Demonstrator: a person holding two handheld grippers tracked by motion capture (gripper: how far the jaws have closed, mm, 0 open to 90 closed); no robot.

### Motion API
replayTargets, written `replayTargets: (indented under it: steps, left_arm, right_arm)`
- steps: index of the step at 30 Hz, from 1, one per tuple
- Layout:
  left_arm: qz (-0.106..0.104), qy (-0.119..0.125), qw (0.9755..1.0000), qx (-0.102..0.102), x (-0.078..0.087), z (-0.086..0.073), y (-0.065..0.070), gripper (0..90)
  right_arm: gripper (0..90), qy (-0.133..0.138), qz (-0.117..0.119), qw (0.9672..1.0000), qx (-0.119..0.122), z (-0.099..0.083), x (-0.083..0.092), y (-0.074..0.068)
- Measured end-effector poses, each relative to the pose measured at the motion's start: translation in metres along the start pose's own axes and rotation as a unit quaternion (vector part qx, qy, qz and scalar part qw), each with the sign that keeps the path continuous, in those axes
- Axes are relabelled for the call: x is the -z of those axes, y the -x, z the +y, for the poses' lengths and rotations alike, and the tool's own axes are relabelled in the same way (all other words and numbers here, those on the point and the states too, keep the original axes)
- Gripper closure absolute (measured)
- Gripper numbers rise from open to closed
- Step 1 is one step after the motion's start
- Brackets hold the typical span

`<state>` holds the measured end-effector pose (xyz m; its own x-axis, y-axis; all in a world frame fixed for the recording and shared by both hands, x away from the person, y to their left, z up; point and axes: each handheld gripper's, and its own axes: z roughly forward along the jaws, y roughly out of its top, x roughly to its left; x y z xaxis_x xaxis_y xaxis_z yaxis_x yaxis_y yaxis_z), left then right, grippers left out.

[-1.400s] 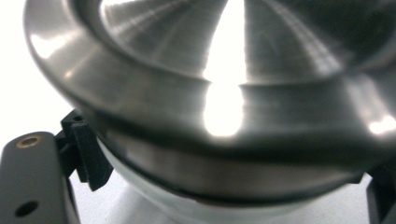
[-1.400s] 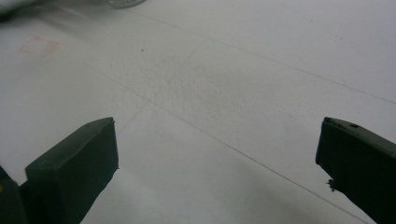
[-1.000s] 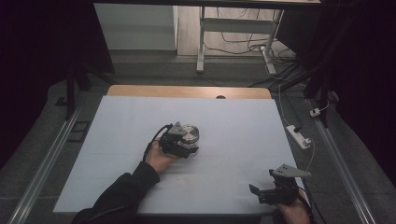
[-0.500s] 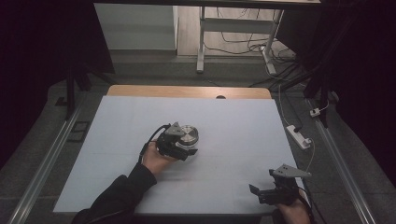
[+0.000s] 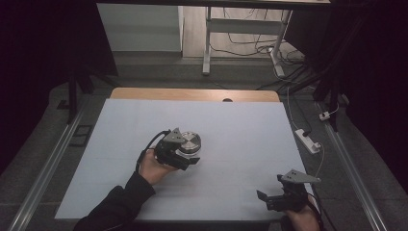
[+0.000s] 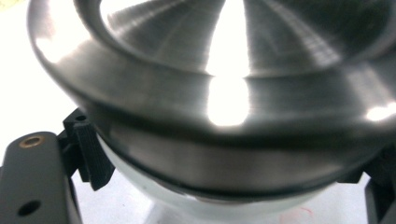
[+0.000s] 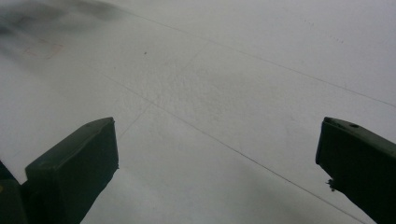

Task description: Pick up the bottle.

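Object: a round metal lid [image 5: 188, 142] with a brushed steel top, sitting on what looks like a white base; in the left gripper view the steel dome [image 6: 224, 93] crowds the lens with a pale rim under it.
Where it is: near the middle of the white table [image 5: 240, 120], a little toward nine o'clock from centre, well apart from every edge.
Left gripper: the left gripper [image 5: 185, 156] is clamped on the lid's near rim, at about seven o'clock on the piece; a ribbed black pad [image 6: 93, 158] shows at each side, tucked just under the steel lip.
Right gripper: the right gripper [image 5: 272, 197] rests low at about five o'clock on the table, jaws spread wide with nothing between them; its own view has only bare table surface [image 7: 210, 93] between the two pads.
Weight: I judge it fairly heavy for its size, solid metal, so it would tend to sag or swing from a one-sided pinch.
Stiffness: rigid, no give; the pads cannot bite in.
Slipperiness: the polished, sloped steel looks slick; a grip on the dome would likely slide off.
Fragility: the metal seems tough; the white part underneath could chip if it is ceramic, which I cannot tell.
Best hold: at the rim, pads under the lip as now, or across the full width at opposite sides.
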<state>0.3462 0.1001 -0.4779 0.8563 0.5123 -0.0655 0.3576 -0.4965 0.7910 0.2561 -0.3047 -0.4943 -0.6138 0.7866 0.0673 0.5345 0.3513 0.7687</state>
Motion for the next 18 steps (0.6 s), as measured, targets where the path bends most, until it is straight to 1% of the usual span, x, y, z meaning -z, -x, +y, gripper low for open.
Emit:
replayTargets:
  steps: [7,10,18]
  left_arm:
    - [-0.006,0.003,1.0,0.0,0.01,-0.003,0.011,15.4]
    - [-0.012,0.006,0.9999,0.001,0.014,-0.004,0.015,15.4]
    - [-0.016,0.007,0.9998,-0.003,0.015,-0.004,0.023,15.4]
  right_arm:
    - [0.0,0.0,0.0,1.0,0.002,0.0,0.0,0.0]
    - [0.0,-0.001,0.0,1.0,0.005,0.0,0.0,-0.001]
    - [0.0,-0.005,0.0,1.0,0.009,0.0,0.0,-0.001]
